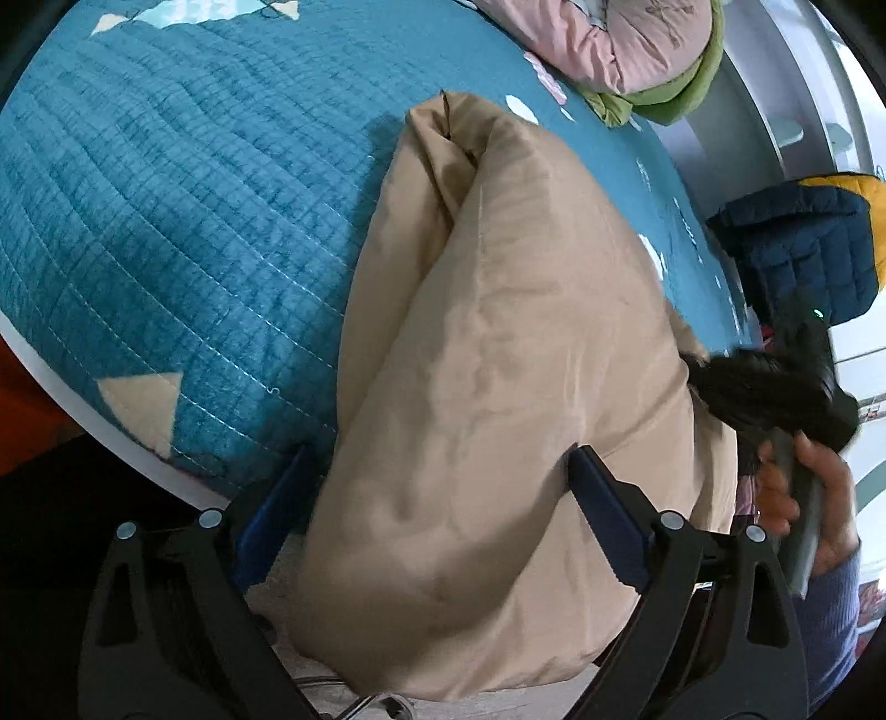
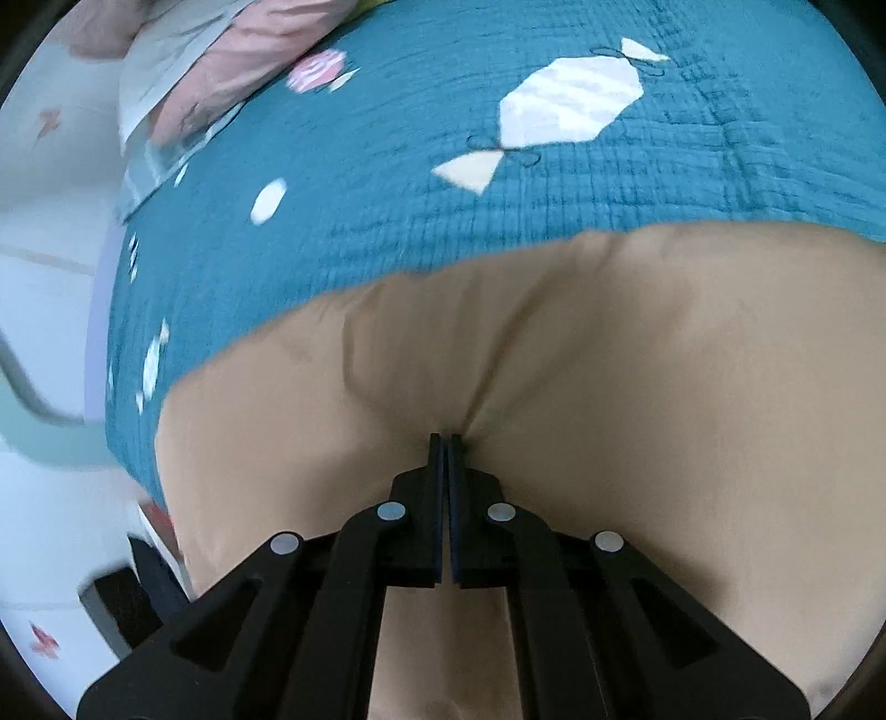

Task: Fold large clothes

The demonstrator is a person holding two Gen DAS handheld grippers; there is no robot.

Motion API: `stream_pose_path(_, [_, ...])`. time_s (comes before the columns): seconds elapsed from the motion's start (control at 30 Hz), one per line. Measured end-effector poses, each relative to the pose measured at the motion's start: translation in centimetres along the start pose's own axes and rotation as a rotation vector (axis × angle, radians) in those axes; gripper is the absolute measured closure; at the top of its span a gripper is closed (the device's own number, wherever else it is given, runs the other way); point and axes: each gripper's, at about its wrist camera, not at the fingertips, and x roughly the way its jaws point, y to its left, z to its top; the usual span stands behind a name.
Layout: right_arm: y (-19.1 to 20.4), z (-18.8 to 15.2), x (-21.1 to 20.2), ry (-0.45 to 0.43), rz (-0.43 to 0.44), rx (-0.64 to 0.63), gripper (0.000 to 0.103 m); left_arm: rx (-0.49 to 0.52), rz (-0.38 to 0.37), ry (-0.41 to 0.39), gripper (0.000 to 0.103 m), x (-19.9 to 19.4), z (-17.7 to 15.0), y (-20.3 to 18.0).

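Note:
A puffy beige garment (image 1: 498,387) lies bunched on the teal quilted bedspread (image 1: 183,221). My left gripper (image 1: 440,454) stands wide open over the garment's near end. The cloth bulges between its blue-padded fingers (image 1: 603,509), and the pads do not squeeze it. In the left wrist view my right gripper (image 1: 699,370), held in a person's hand (image 1: 803,498), meets the garment's right edge. In the right wrist view that gripper (image 2: 446,440) is shut, and creases in the beige garment (image 2: 609,360) run into its tips, so a fold looks pinched there.
A pile of pink and green clothes (image 1: 626,50) sits at the far side of the bed, the pink also in the right wrist view (image 2: 221,72). A blue and yellow quilted jacket (image 1: 803,243) hangs beyond the bed's right edge. Pale floor (image 2: 44,277) lies to the left.

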Motion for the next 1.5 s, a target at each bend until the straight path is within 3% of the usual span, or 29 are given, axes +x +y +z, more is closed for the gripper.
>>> stream_pose_path(0.17, [-0.3,-5.6,-1.7,0.045,-0.013,-0.023,0.103,-0.012,-0.025,-0.001,0.011,-0.2,-0.3,0.5])
stream_pose_path(0.3, [-1.6,-7.7,-0.3,0.044,-0.05,-0.038,0.103,-0.012,-0.042,0.014,0.011,-0.9,-1.5,1.3])
stream_pose_path(0.43, [-2.3,-7.3,0.9,-0.003,-0.043,0.002,0.103,-0.044,-0.069,0.039,0.011,-1.3,-2.5,1.7])
stream_pose_path(0.6, [-0.9,-7.2,0.9,-0.039,-0.129,-0.085,0.103,-0.101,-0.104,0.085,0.011,-1.3,-3.8,2.4])
stream_pose_path(1.03, [-2.5,-7.5,-0.4,-0.087,-0.014,-0.008,0.103,-0.108,-0.102,0.173,0.013,0.1,-6.5,1.2])
stream_pose_path(1.17, [-2.2,-7.9,-1.2,-0.118,0.022,-0.005,0.102,-0.062,-0.123,0.142,0.032,-0.6,-6.5,0.3])
stream_pose_path(1.23, [-2.2,-8.4,-1.7,-0.137,0.037,-0.012,0.099,-0.041,-0.113,0.114,0.047,-1.2,-6.2,-0.2])
stream_pose_path(1.4, [-0.6,-12.2,-4.1,-0.228,-0.033,-0.167,0.09,-0.007,-0.167,0.026,0.065,-4.3,-5.7,-1.7])
stream_pose_path(1.5, [1.3,-15.4,-4.6,-0.309,-0.1,-0.295,0.084,0.021,-0.203,-0.001,0.069,-5.8,-5.0,-3.1])
